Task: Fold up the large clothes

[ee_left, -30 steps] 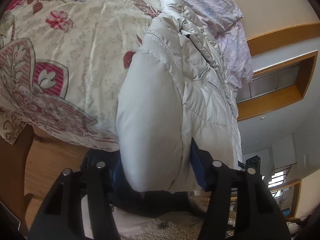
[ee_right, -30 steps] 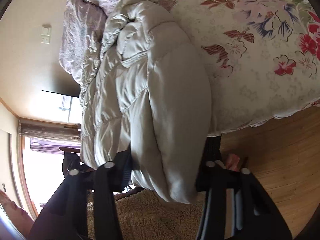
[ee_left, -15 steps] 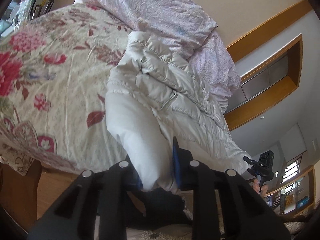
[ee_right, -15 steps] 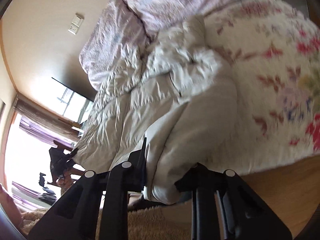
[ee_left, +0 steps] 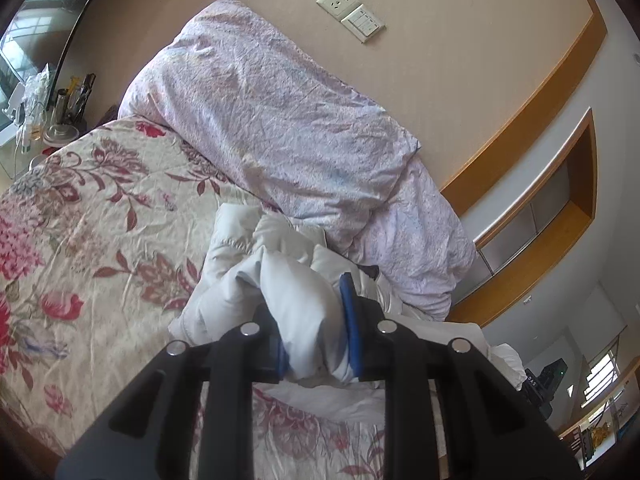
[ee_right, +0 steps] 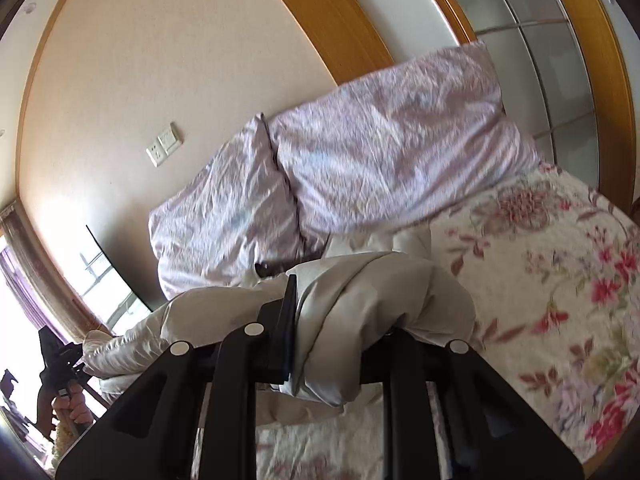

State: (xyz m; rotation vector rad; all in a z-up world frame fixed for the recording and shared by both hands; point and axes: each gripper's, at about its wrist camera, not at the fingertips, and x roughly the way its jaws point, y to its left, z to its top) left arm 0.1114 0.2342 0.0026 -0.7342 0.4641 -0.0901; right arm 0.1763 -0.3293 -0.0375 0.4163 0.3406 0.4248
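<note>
A white puffy jacket [ee_left: 236, 276] lies on the flowered bed quilt [ee_left: 100, 220], its hem end lifted off the bed. In the left wrist view my left gripper [ee_left: 310, 312] is shut on a bunched fold of the jacket, held between the blue pads. In the right wrist view my right gripper [ee_right: 340, 312] is shut on another fold of the jacket [ee_right: 384, 292]; the cloth drapes over and hides its right finger. Both grippers hold the fabric above the quilt [ee_right: 540, 280], pointing toward the pillows. The left gripper, in a hand, also shows at the far left [ee_right: 60, 360].
Two lilac pillows [ee_left: 280, 140] lean on the beige wall at the bed's head, with a wall socket [ee_left: 352, 12] above. A cluttered bedside surface [ee_left: 52, 120] stands at the far left. A wooden-framed niche [ee_left: 560, 208] is on the right.
Both grippers closed on the jacket's end, rose with it and tilted up. The views swung from the bed edge and floor to the pillows and wall.
</note>
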